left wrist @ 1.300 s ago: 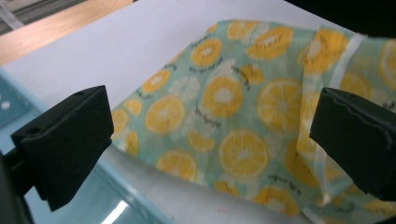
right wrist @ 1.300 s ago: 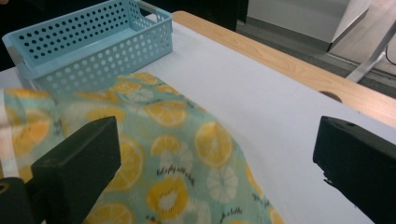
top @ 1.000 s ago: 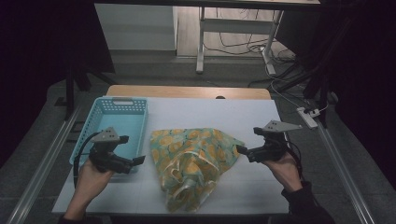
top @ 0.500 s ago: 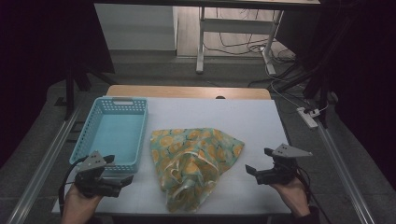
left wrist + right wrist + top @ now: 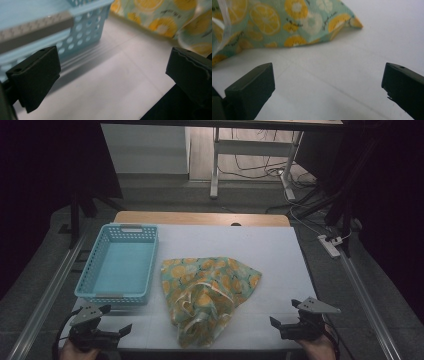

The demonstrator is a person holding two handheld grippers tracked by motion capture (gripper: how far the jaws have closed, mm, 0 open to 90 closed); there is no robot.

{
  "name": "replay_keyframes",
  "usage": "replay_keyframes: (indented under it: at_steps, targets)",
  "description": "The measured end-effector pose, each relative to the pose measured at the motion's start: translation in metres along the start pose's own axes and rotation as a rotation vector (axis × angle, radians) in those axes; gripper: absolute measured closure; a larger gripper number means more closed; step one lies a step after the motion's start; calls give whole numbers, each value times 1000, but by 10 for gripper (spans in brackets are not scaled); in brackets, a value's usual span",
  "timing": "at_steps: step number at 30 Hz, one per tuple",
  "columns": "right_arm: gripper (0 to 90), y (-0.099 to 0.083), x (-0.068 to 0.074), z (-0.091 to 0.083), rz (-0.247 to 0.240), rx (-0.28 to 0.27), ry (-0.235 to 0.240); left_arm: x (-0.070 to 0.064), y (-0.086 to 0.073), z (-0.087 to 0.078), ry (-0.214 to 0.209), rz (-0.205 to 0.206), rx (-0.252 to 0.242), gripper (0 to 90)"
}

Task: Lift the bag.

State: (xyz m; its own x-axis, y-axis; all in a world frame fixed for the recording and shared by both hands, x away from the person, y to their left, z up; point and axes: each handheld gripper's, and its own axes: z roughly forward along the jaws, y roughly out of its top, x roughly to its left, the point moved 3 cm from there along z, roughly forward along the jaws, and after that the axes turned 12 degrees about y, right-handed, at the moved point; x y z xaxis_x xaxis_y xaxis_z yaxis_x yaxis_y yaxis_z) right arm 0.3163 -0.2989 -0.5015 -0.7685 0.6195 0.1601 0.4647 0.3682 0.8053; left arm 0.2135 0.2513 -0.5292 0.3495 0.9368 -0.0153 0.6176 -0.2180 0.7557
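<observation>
Both my tools have drawn back to the bench's near edge, leaving the cloth bag (image 5: 207, 297) free beside the basket (image 5: 120, 265). High view: left tool (image 5: 116, 326), right tool (image 5: 284, 326), well apart. Left gripper view: jaws wide, empty, basket wall close. Right gripper view: jaws wide, empty; bare bench (image 5: 332, 82) ahead.
</observation>
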Motion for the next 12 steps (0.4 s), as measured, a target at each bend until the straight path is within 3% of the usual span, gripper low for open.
replay_keyframes:
  at_steps: [3, 6, 9, 12]
  targets:
    - [0, -8, 0, -1, 22, 16, 2, 2, -6, 1, 8, -11, 17, 0]
    - [0, -18, 0, -2, 54, 40, 11, 3, -11, 2, 40, 7, 45, 0]
    - [0, -19, -1, -5, 71, 24, 9, 5, -13, 2, 47, -8, 58, 0]
    - [0, -19, -2, -3, 75, 45, 2, 6, -13, 4, 52, -18, 78, 0]
